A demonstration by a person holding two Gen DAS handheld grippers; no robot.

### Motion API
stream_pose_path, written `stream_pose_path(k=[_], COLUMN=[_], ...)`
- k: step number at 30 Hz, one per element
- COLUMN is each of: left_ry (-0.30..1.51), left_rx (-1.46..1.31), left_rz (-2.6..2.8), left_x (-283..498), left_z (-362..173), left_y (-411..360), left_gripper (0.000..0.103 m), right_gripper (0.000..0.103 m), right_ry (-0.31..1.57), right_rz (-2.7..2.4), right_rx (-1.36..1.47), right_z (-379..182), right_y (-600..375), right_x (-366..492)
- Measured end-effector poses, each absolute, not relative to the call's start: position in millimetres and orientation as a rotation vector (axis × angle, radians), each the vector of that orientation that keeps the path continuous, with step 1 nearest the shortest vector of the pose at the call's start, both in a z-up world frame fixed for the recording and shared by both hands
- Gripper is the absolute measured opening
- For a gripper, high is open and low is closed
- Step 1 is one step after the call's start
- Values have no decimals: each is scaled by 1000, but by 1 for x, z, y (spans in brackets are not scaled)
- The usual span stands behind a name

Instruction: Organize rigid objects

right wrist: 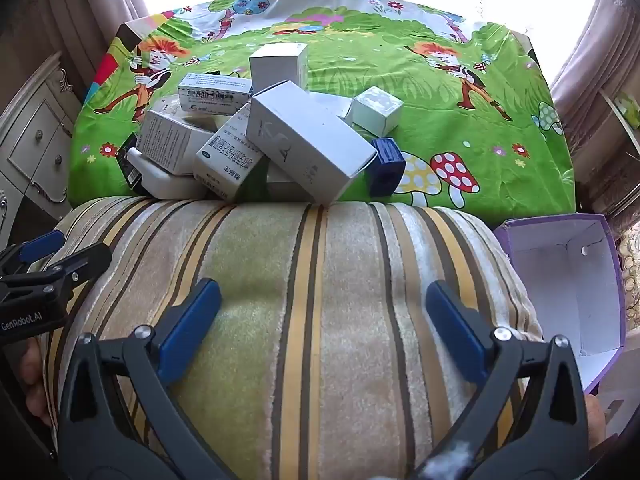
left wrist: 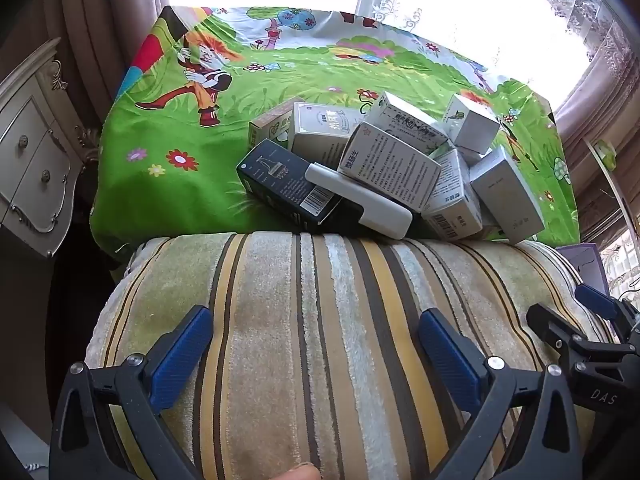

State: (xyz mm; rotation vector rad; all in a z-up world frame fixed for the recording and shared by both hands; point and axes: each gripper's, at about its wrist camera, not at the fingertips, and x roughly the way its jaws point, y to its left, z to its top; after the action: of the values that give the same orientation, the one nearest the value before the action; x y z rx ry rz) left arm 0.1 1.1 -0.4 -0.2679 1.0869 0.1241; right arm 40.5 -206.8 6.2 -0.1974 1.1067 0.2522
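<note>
A heap of several small cardboard boxes lies on a green cartoon-print cloth (left wrist: 168, 184). It includes a dark box (left wrist: 280, 182), a white flat case (left wrist: 360, 200) and a long white box (right wrist: 308, 140). A small blue box (right wrist: 386, 166) stands at the heap's right side. My left gripper (left wrist: 316, 344) is open and empty, hovering over a striped cushion (left wrist: 320, 300) in front of the heap. My right gripper (right wrist: 324, 316) is open and empty over the same cushion (right wrist: 320, 260).
An open purple box with a white inside (right wrist: 568, 280) stands at the cushion's right end. A carved white drawer cabinet (left wrist: 32, 160) is at the left. Curtains and a bright window are behind the cloth-covered surface.
</note>
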Motion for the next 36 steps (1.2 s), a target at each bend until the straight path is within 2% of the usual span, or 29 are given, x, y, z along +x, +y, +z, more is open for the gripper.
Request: stream_pose_path(k=[36], left_ry=[1046], left_rx=[-300], left_rz=[126], left_x=[-4], left_z=[0], left_y=[4], left_gripper=[103], right_gripper=[103], right_ry=[1068], right_rz=[262], right_rx=[-171], right_z=[6], right_y=[-209], right_x=[39])
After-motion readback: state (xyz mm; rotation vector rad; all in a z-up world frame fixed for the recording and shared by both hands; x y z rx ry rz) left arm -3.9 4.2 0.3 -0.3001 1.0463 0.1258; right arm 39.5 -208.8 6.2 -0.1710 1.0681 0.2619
